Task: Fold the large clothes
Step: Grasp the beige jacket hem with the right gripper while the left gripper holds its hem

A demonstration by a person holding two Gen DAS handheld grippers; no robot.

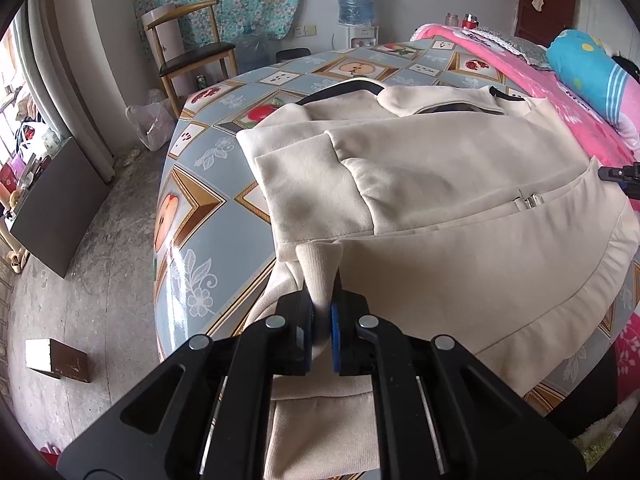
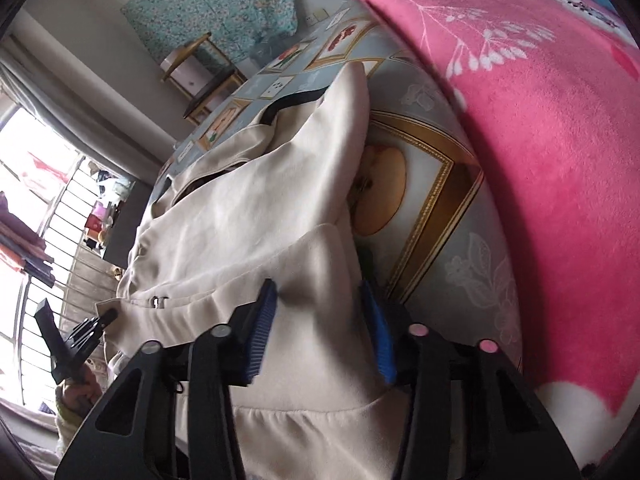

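Observation:
A cream zip jacket (image 1: 440, 200) lies spread on the table's fruit-print cloth (image 1: 192, 184), its sleeves folded in across the body. My left gripper (image 1: 322, 320) is shut on a pinched-up bit of the jacket's near hem at the left corner. The right gripper's tip (image 1: 624, 176) shows at the jacket's right edge. In the right wrist view the jacket (image 2: 248, 220) runs away from me, and my right gripper (image 2: 322, 328) stands open astride its hem, cloth bulging between the blue pads (image 2: 262, 320). The left gripper (image 2: 76, 340) shows at the far corner, held by a hand.
A pink flowered blanket (image 2: 540, 140) lies right beside the table cloth (image 2: 440, 220), with a blue plush pillow (image 1: 592, 68) on it. Behind the table stand a wooden chair (image 1: 188, 48) and a water dispenser (image 1: 356, 4). A plastic bag (image 1: 152, 124) and a box (image 1: 56, 360) lie on the floor.

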